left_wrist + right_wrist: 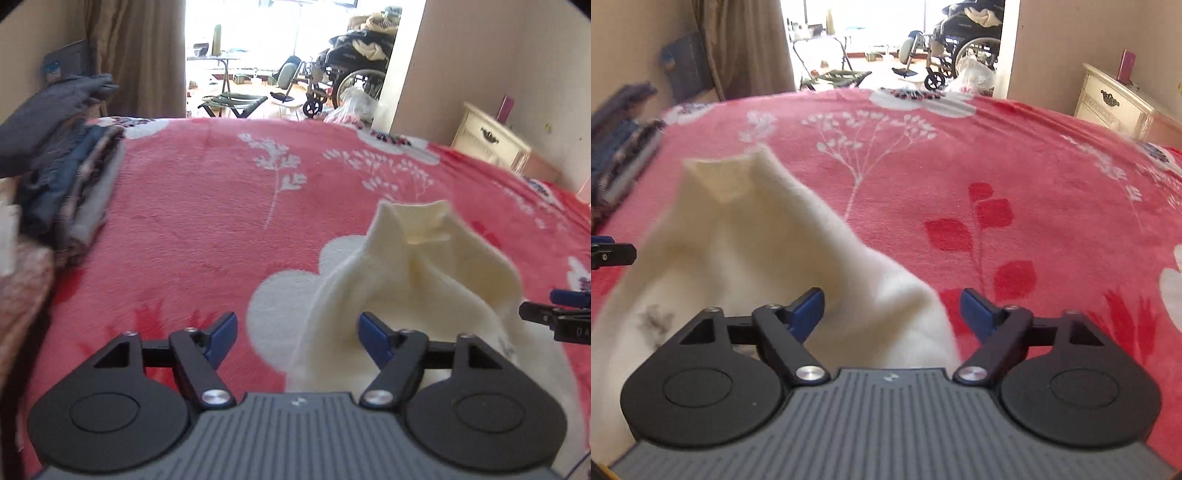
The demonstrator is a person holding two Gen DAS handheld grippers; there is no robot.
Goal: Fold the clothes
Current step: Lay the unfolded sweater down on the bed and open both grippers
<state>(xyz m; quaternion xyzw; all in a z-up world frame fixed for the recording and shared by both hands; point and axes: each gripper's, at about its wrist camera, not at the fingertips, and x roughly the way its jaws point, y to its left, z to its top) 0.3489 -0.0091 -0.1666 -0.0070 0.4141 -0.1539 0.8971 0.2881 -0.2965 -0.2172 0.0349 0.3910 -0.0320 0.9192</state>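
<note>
A cream knitted garment lies bunched on the red flowered blanket, its neck opening pointing away from me. My left gripper is open and empty, its right finger at the garment's left edge. In the right wrist view the same garment fills the lower left, with a dark smudge near its bottom. My right gripper is open, and the garment's right edge lies between its fingers without being held. Each gripper's tip shows at the edge of the other view.
A stack of folded dark and denim clothes sits at the bed's left side. A cream dresser stands at the right wall. Beyond the bed an open doorway shows a wheelchair and a folding stool.
</note>
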